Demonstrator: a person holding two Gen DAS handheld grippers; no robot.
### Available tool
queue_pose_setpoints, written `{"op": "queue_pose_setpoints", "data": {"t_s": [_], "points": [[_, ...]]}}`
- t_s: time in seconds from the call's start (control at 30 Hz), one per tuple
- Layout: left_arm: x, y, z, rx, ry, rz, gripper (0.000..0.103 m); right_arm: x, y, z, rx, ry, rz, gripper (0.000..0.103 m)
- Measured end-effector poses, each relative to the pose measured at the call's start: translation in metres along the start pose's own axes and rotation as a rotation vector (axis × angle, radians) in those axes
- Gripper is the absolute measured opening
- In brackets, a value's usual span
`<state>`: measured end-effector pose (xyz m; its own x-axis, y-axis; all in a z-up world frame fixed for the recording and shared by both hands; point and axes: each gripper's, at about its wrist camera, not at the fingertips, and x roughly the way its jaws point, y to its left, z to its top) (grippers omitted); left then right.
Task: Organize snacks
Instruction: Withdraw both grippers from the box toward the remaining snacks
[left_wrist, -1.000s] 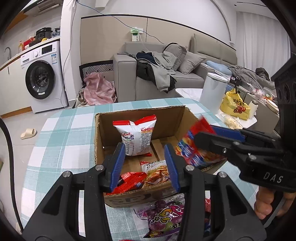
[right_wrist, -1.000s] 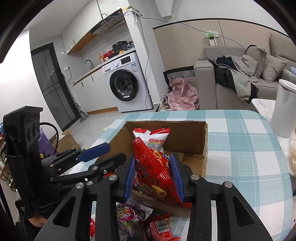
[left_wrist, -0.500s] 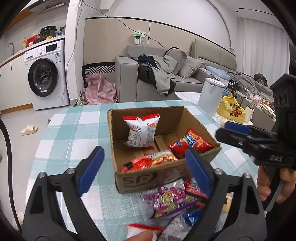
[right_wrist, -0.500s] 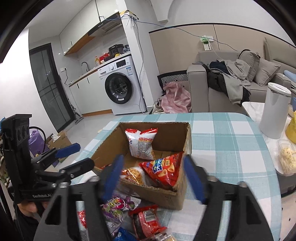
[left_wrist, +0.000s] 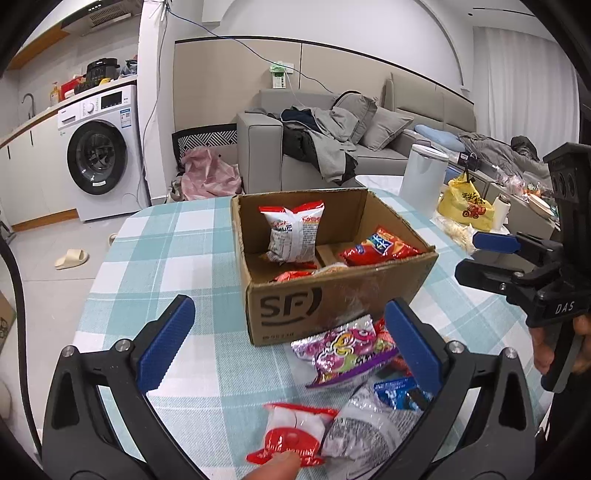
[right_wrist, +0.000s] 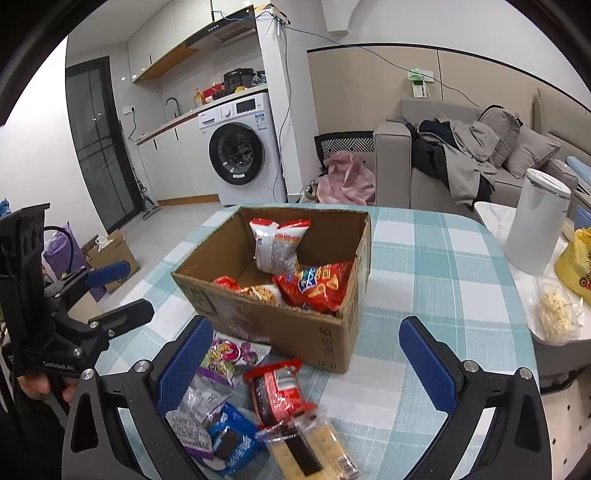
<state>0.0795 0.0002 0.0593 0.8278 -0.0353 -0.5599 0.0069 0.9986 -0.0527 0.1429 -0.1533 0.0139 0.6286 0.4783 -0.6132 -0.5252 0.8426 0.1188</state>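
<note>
Both tools, left and right, spread wide and empty above loose snack packets beside brown cardboard box on teal checked surface.

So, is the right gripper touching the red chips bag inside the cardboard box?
Apart. The right wrist view shows the right gripper open, with the cardboard box wall between it and the red chips bag.
</note>
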Motion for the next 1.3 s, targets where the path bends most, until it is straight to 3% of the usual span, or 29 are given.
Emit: {"op": "queue_pose_setpoints", "data": {"t_s": [0.4, 1.3], "points": [[-0.016, 0.005, -0.028, 0.002, 0.036, 0.027, 0.103, 0.0, -0.008, -0.023, -0.006, 0.066, -0.032, 0.103], [0.018, 0.012, -0.057, 0.115, 0.23, -0.001, 0.103, 0.035, -0.006, -0.055, -0.128, 0.286, -0.003, 0.103]]}}
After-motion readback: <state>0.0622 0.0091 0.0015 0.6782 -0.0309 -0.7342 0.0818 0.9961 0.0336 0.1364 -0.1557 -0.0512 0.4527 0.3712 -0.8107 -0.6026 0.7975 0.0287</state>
